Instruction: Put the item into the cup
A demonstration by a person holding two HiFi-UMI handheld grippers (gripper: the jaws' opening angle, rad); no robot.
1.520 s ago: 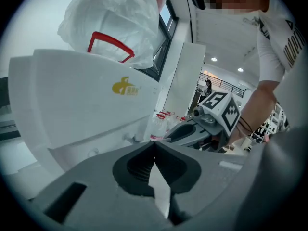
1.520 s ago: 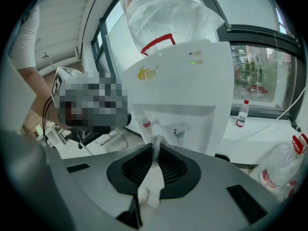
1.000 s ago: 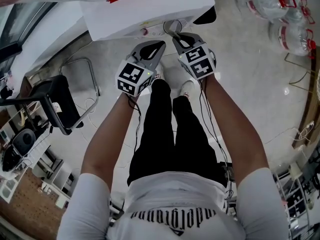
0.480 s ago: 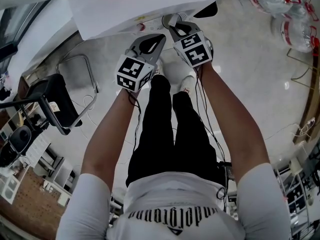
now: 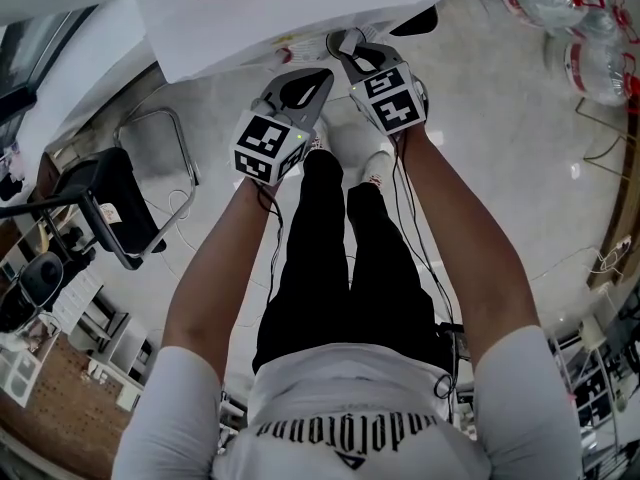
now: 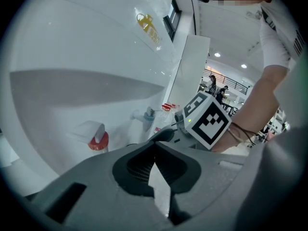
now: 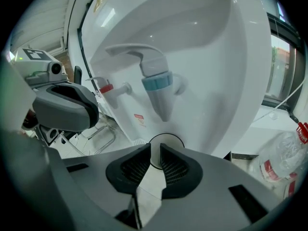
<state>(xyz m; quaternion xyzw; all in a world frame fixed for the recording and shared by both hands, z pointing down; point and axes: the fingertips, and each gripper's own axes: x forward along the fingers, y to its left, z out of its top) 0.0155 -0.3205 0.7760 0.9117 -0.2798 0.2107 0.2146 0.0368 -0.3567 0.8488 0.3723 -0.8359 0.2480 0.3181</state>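
Note:
A white cup [image 7: 169,139] shows as a round rim just past my right gripper [image 7: 155,150], whose jaws are shut on its near wall. It hangs below the blue tap [image 7: 156,81] of a white water dispenser [image 7: 202,47]. In the head view the cup [image 5: 342,40] sits at the tip of the right gripper [image 5: 347,56], against the dispenser front [image 5: 300,8]. My left gripper [image 5: 316,78] is close beside it on the left, its jaws shut with nothing between them [image 6: 155,146]. It faces the red tap [image 6: 98,141]. No other item is visible.
A black chair with a metal frame [image 5: 110,208] stands to the left on the tiled floor. Large clear water bottles [image 5: 585,63] lie at the upper right. The person's legs and white shoes [image 5: 365,163] are directly below the grippers.
Both grippers have moved slightly forward toward the dispenser since the earliest frame. They have hardly moved in the last half second.

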